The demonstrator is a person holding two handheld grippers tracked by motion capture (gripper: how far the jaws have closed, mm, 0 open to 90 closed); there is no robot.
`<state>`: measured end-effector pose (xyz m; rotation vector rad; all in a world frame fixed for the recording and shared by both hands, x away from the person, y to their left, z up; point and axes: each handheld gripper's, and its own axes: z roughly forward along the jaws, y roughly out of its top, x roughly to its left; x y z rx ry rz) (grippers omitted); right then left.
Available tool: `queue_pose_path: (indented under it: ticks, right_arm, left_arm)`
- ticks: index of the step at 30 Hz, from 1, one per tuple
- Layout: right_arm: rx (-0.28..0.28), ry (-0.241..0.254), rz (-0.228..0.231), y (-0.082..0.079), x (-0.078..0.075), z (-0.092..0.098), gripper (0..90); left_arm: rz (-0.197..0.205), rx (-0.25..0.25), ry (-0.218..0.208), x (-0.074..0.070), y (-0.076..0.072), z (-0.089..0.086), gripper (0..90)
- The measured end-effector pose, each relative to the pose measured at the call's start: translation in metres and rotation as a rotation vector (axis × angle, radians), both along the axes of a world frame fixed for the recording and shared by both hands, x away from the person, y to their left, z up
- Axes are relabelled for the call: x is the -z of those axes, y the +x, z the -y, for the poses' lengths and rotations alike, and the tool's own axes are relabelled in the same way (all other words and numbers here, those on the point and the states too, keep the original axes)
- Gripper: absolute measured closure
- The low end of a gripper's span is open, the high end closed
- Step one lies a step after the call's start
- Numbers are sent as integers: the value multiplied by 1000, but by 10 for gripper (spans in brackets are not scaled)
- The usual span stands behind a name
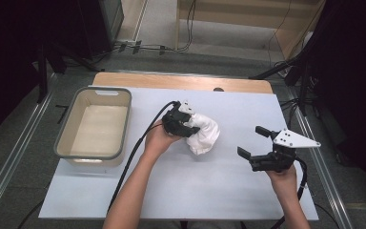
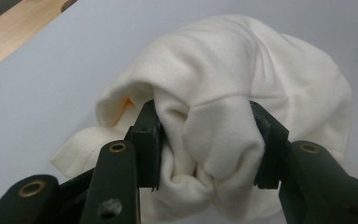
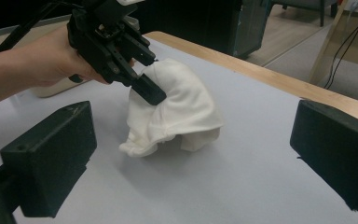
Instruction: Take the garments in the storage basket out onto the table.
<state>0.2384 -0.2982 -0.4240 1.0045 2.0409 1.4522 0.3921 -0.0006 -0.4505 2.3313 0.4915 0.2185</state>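
Note:
A crumpled white cloth (image 1: pixel 204 133) lies bunched near the middle of the pale sheet (image 1: pixel 186 191) that covers the table. My left gripper (image 1: pixel 193 128) is shut on a thick fold of the cloth (image 2: pixel 223 121), its pads pressing in from both sides. Seen from the right gripper view, the left gripper (image 3: pixel 144 88) comes down from the upper left and bites the top of the cloth (image 3: pixel 182 107), whose lower edges rest on the sheet. My right gripper (image 1: pixel 252 141) stays to the right of the cloth, open and holding nothing, its black pads (image 3: pixel 51 154) spread wide.
A grey rectangular tub (image 1: pixel 63 136) stands at the left of the sheet, with nothing in it. The wooden table edge (image 1: pixel 181 81) runs along the far side. Cables trail from both grippers toward the near edge. Beyond the table are floor cables and dark stands.

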Motion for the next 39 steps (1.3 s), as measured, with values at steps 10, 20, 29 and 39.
queue_pose_path:
  ticks: [10, 20, 29, 39]
  right_arm:
    - [-1, -1, -2, 0, 0, 0, 0]
    - [-2, 0, -5, 0, 1, -1, 0]
    - [0, -1, -7, 0, 1, 0, 0]
    - [4, -1, -8, 1, 1, 1, 0]
  left_arm:
    - [-28, -19, 22, 9, 5, 5, 537]
    - [-80, -30, 2, 9, 8, 2, 438]
    - [-129, -27, -51, 7, 10, -2, 197]
    - [-72, -38, -95, -12, -1, -9, 0]
